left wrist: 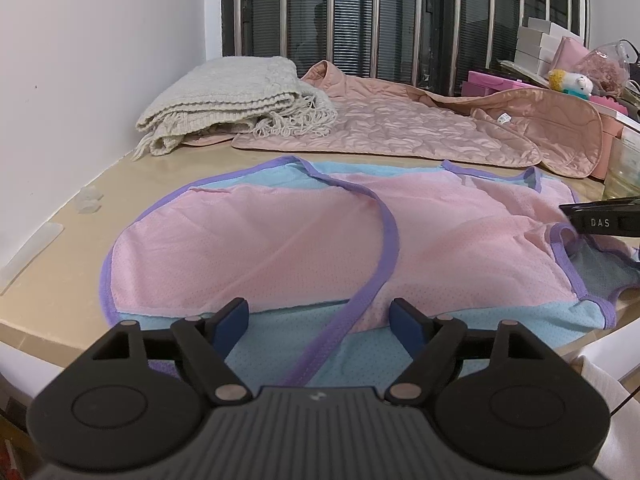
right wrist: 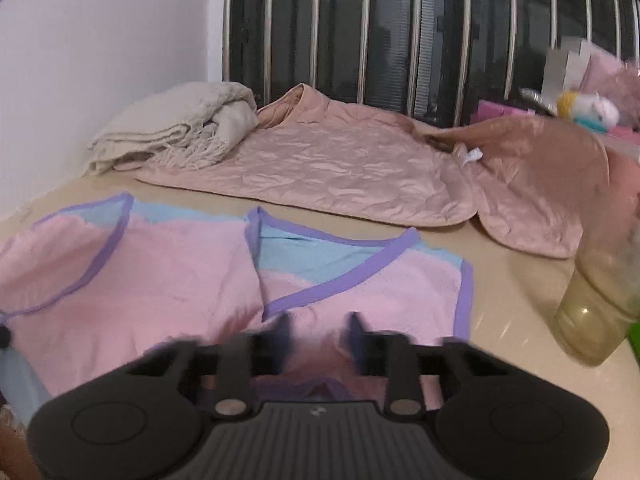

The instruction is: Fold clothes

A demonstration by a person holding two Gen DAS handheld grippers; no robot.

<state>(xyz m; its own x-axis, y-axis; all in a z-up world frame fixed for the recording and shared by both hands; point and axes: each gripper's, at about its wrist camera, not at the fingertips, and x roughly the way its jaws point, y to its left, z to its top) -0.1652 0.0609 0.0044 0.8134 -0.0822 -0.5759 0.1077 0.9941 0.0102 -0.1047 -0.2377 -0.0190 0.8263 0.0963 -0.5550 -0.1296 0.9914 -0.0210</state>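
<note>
Garment: pink-and-blue mesh vest with purple trim (left wrist: pixel 280 240), flat on beige tabletop (left wrist: pixel 64 280). Left gripper (left wrist: pixel 319 314) open above hem; right gripper (right wrist: pixel 319 334) blurred, reads closed, hold unclear. Fold edge-to-edge, aligning trims.

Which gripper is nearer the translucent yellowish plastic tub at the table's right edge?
Right. The right gripper sits just left of the translucent yellowish tub, over the pink mesh garment's right end; the left gripper is farther left, over its near hem.

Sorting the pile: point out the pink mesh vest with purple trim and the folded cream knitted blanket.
Pink mesh vest with purple trim (left wrist: pixel 256 248), left wrist view, on its pink front panel.
Folded cream knitted blanket (left wrist: pixel 224 96), left wrist view, on its top fold.
</note>
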